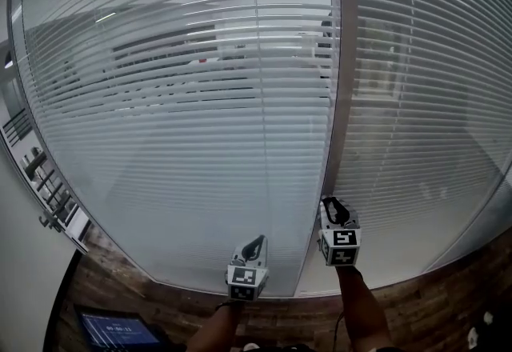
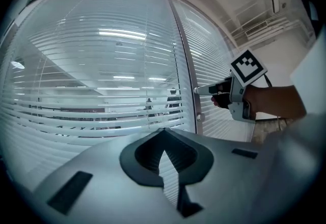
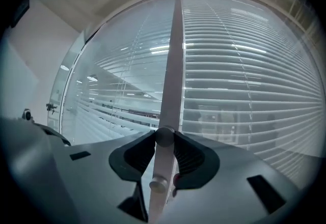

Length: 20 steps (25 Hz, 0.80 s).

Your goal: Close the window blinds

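dead ahead at twelve the glass wall and its blinds stop both my claws going forward. the upright post splits the panes. my right claw is clamped on the post's knob, and a second knob crowds it just below at six. my left claw, jaws together, has open air toward the right one at three. a screen lies on the floor at seven.

Lighting: cool, even, fairly bright white. Source: ceiling strip lights showing in the glass behind the blinds. Glare: pale streaks across the slats. Shadows: faint. Distortion: strong fisheye bowing; dark vignette in both gripper views. Focus: left gripper body and knob soft near the lens.
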Each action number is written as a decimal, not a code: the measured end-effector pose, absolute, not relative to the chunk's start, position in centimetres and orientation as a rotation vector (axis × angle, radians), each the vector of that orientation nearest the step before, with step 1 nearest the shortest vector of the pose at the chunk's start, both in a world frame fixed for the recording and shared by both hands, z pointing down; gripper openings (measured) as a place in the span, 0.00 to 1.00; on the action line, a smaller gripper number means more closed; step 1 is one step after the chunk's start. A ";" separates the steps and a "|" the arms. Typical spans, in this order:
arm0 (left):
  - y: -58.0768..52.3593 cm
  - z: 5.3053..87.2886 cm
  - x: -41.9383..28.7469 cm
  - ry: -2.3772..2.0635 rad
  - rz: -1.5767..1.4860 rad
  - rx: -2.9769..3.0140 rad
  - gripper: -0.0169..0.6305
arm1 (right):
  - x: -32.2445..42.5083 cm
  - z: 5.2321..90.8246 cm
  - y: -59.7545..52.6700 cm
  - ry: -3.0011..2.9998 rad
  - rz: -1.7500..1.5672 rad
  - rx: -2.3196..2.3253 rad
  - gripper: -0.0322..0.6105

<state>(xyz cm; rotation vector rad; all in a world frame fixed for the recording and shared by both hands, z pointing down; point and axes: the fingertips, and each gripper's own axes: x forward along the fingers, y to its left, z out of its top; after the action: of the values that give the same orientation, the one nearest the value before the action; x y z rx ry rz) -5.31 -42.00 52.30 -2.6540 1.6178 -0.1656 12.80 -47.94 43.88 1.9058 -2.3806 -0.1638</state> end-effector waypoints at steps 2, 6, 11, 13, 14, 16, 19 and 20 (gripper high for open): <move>-41.9 52.1 -5.1 1.618 -0.158 -2.655 0.03 | 12.9 43.9 -48.0 -2.366 -0.181 1.877 0.24; -41.6 52.5 -4.6 1.588 -0.171 -2.665 0.03 | 12.8 43.5 -47.9 -2.322 -0.272 1.778 0.24; -41.5 52.5 -4.2 1.569 -0.188 -2.673 0.03 | 12.2 43.2 -47.8 -2.118 -0.555 1.633 0.24; -41.3 52.3 -4.0 1.559 -0.193 -2.682 0.03 | 12.1 43.5 -47.8 -2.035 -0.630 1.580 0.24; -41.3 52.3 -3.9 1.558 -0.188 -2.685 0.03 | 12.0 43.6 -47.7 -1.989 -0.663 1.552 0.24; -41.3 52.4 -3.9 1.564 -0.183 -2.686 0.03 | 11.9 43.7 -47.7 -1.902 -0.723 1.493 0.24; -41.1 52.3 -3.7 1.553 -0.205 -2.696 0.03 | 11.9 44.2 -48.0 -1.769 -0.828 1.382 0.24; -41.1 52.4 -3.7 1.551 -0.207 -2.691 0.03 | 11.8 44.4 -48.0 -1.721 -0.862 1.341 0.24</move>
<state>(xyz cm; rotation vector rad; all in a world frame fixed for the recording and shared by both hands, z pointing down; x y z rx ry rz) -3.72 -41.09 52.40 -2.6909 1.5511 -0.2071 11.85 -48.02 44.40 1.3411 -1.7214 -0.8616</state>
